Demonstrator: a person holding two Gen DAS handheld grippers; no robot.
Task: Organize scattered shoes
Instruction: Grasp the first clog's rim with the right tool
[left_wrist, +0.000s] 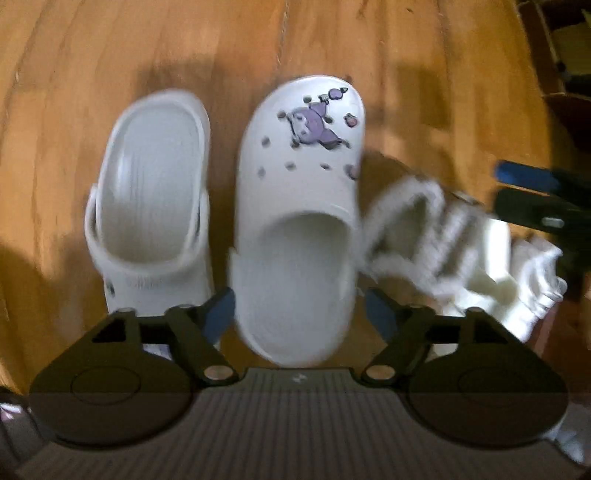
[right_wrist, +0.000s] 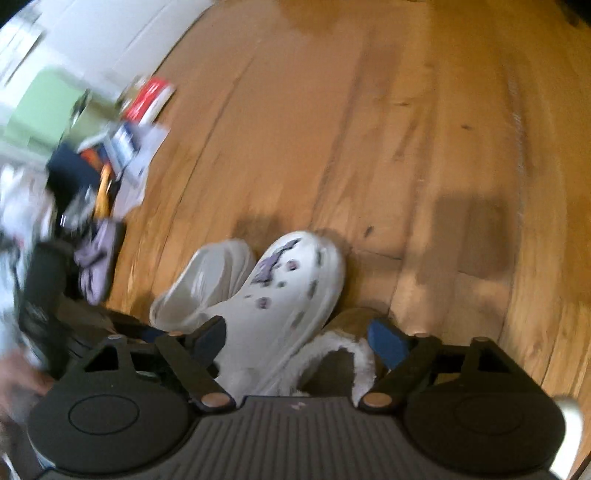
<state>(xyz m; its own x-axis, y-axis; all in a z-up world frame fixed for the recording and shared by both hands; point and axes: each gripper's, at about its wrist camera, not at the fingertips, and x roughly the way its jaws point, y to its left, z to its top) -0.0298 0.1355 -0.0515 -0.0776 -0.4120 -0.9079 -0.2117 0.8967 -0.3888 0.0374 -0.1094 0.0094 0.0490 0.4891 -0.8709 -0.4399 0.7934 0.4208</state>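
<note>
Left wrist view: two white clogs (left_wrist: 295, 221) sit paired, toes aligned, on the wooden floor (left_wrist: 406, 55); left gripper (left_wrist: 301, 314) straddles one, released, while right gripper (right_wrist: 297, 336) hovers spread (fluffy slipper (left_wrist: 443, 236) beside, presumably next).

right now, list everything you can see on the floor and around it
white clogs: two, side by side on the floor; one bears purple charms, the other shows its sole
fleece-lined slipper: one, whitish lining, right of the charm clog
wooden floor: one, brown planks
clutter pile: papers, a red item and dark things, at the floor's far left edge in the right wrist view; too blurred to count
left gripper: black with blue pads, open astride the charm clog's heel
right gripper: same build, open above the clog and slipper
</note>
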